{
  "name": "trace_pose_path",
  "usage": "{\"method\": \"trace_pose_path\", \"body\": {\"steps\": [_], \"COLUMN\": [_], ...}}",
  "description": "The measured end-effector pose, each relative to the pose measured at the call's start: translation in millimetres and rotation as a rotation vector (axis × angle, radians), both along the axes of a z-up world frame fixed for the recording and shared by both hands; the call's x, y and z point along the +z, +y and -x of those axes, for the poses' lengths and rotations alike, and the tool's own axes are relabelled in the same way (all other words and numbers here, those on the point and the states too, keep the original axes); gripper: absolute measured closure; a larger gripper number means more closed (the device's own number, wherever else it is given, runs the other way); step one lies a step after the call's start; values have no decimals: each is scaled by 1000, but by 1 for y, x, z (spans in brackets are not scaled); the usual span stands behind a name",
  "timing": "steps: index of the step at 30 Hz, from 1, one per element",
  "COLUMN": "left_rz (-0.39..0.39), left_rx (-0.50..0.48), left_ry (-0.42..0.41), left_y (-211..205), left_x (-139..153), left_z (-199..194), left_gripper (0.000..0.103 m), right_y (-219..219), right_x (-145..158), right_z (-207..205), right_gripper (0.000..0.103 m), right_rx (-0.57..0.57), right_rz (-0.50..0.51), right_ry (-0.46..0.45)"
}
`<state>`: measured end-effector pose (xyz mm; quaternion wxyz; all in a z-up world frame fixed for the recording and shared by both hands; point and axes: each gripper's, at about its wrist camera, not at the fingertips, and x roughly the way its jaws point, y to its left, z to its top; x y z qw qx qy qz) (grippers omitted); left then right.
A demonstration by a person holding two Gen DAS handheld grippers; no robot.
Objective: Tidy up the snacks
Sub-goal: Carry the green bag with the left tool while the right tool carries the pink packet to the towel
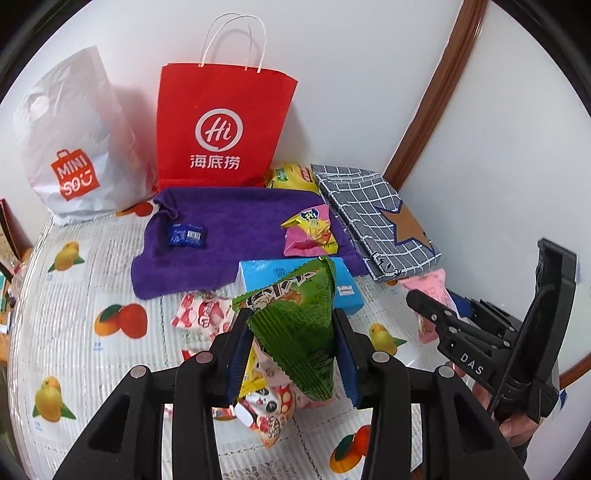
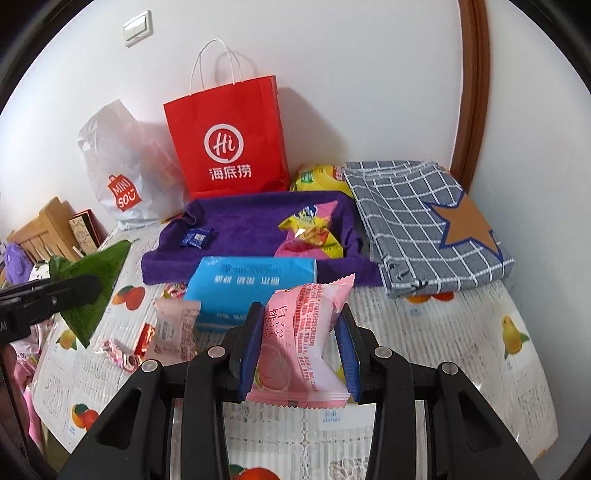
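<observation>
Two grippers each hold a snack above the fruit-print tablecloth [image 1: 74, 295]. The left gripper [image 1: 291, 343] has its blue pads squeezed on a green snack packet [image 1: 299, 328], and the packet sticks up between them with its zigzag bottom edge hanging low. The right gripper [image 2: 300, 345] has its jaws squeezed on a pink snack packet [image 2: 306, 339] with red writing and a round pink picture on it.

Only the left wrist view shows the small snacks under the green packet: a red-and-white wrapped one [image 1: 203, 314] on the left and a panda-face packet [image 1: 266, 410] below it. It also shows the right gripper from the side, with a bit of a hand under it.

Only the right wrist view shows a light switch [image 2: 137, 27] high on the wall, wooden things [image 2: 44, 232] at the far left, and a pale pink packet [image 2: 173, 328] standing next to the blue tissue pack [image 2: 251, 284]. There the green packet shows at the left edge, off the table.

Both views show, from left to right, a white Miniso bag [image 1: 74, 147], a red paper bag [image 1: 221, 122], a purple towel [image 1: 229, 229] with a small blue packet [image 1: 186, 235] and a pink-and-yellow snack bag [image 1: 312, 232] on it, a yellow chip bag [image 1: 291, 177], and a grey checked cloth [image 1: 373, 218] with a brown star.
</observation>
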<state>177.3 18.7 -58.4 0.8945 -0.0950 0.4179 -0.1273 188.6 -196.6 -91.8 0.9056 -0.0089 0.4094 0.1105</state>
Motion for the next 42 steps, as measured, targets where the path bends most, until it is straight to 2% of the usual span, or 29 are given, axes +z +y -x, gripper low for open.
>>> {"method": "trace_pose_path", "body": {"steps": [9,18,35,42], "left_rz": [-11,-24,-55,-73], "left_rx": [10,18,17,34], "left_ry": [-26,-34,2,29], "left_y": [9,24,44,49], "left_x": [16,17,-3,-31], "left_z": [-31,-74,-176,-204], "left_gripper": [63,63,63,63], "right_y": [12,34,51,62], "right_x": [12,16,-11,-28], "right_z": [-40,-82,-172,-198], "right_gripper": [64,64,64,64], "right_rx": [2,18,-3,21], "right_rz": [-1,9,-10,-21], "right_ry": [-14,-31,2,16]}}
